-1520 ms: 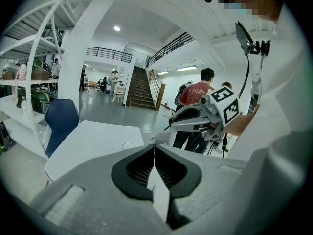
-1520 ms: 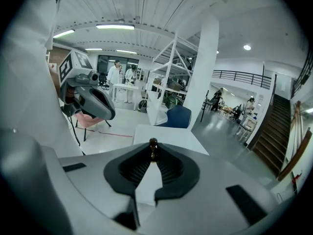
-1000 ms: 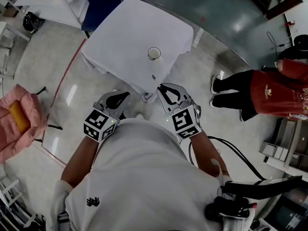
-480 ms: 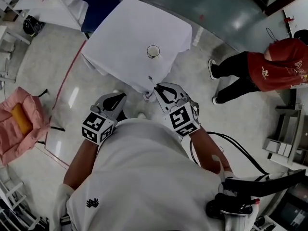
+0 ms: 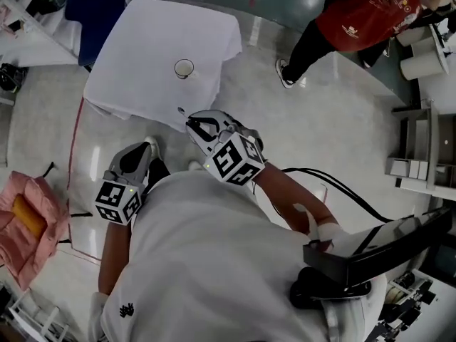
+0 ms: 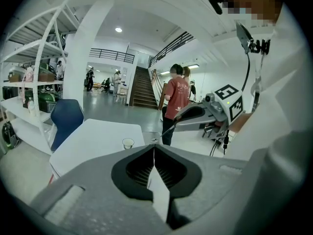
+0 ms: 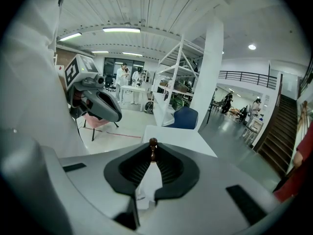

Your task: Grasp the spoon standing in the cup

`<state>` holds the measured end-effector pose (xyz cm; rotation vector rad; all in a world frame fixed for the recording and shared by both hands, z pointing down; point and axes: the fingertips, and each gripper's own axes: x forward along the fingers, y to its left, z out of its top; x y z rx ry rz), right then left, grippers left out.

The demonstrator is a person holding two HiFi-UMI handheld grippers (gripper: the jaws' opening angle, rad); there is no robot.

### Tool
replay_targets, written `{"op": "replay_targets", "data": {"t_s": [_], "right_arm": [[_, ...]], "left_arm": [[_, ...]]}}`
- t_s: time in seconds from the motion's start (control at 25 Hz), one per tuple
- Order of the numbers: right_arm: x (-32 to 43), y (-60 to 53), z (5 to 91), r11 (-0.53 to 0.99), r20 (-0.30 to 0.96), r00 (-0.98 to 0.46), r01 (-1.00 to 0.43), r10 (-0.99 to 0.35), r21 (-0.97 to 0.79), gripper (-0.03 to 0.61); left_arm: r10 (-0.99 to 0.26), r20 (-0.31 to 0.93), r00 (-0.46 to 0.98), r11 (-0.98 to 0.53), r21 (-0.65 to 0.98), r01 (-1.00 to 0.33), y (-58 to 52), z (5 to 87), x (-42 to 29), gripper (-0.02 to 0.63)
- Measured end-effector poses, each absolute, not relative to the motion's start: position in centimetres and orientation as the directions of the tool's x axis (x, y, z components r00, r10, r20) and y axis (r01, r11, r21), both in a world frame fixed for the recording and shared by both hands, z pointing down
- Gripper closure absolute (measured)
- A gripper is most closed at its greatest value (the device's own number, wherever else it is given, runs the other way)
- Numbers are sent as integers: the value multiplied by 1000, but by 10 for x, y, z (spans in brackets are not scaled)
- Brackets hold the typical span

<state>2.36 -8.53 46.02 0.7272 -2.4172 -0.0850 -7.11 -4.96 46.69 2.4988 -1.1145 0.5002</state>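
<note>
With the spoon (image 6: pixel 163 133) out of the cup (image 5: pixel 184 68) and clamped by its handle in the right hand-held gripper (image 5: pixel 192 122) near the counter's (image 5: pixel 135 55) edge, I judge a firm, steady grip matters most, the left hand-held gripper (image 5: pixel 148 147) hanging aside, jaws together on nothing.

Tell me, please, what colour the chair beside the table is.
Dark blue; the chair shows best in the left gripper view.

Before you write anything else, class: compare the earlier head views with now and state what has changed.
The person in red has moved from the view's right edge to its top right, and the view itself has swung. Unchanged: right gripper clamps the spoon, left gripper shut and empty, cup on the table.
</note>
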Motion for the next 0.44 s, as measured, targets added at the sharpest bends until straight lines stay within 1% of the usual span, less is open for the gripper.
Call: {"op": "replay_targets", "data": {"t_s": [0.44], "right_arm": [[28,-93,464,848,534,-668,-482,-518,220,531]], "left_arm": [[-630,457,628,-628,176,-758,-59,469,-65,601]]}}
